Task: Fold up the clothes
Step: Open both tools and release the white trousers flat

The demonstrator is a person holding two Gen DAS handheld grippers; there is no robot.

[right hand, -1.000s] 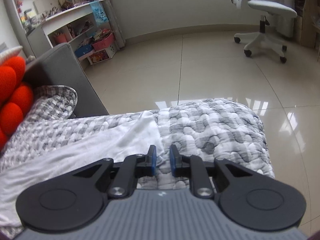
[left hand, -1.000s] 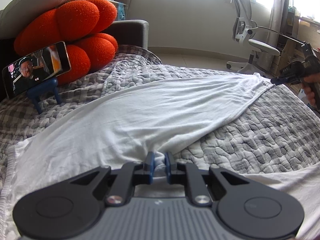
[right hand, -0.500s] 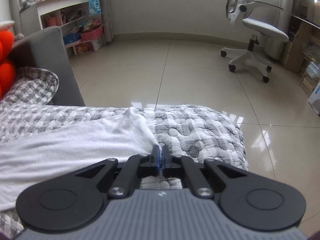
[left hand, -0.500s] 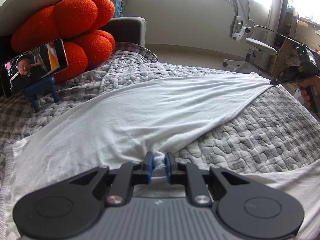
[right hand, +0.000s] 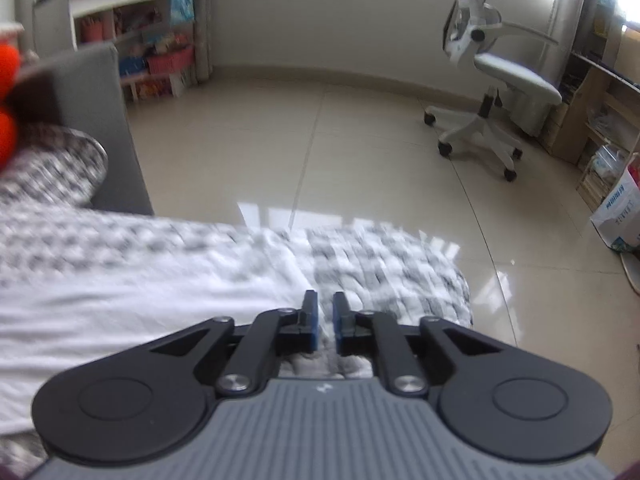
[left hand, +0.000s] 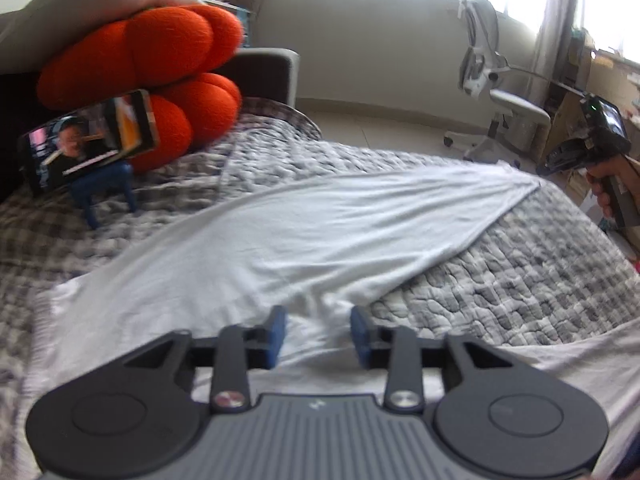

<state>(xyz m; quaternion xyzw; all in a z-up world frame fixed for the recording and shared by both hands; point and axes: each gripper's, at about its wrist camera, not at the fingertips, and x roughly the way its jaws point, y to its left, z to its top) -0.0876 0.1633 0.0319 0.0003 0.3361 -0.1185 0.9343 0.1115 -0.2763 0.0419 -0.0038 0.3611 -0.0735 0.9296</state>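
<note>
Your left gripper (left hand: 318, 330) has just opened, its jaws wide around the white garment (left hand: 320, 236); your right gripper (right hand: 325, 322), just reopened to a narrow gap, seems empty at the quilt's (right hand: 384, 272) corner.

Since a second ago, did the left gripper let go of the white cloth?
Yes. The left gripper has just opened; its fingers now stand apart over the white cloth on the quilt.

A garment (left hand: 304, 236) lies spread on a quilt (left hand: 520, 280) over the bed, running from 7 o'clock toward 2 o'clock in the left wrist view. At 10 o'clock a phone (left hand: 88, 140) rests on a stand (left hand: 106, 184), with a cushion (left hand: 160, 64) just behind it and a pillow (left hand: 80, 4) on top of the cushion. Beyond the bed's far edge, at 1 o'clock, an office chair (left hand: 496, 92) stands on the floor (right hand: 320, 152). In the right wrist view, shelves (right hand: 132, 32) line the wall at 11 o'clock.
</note>
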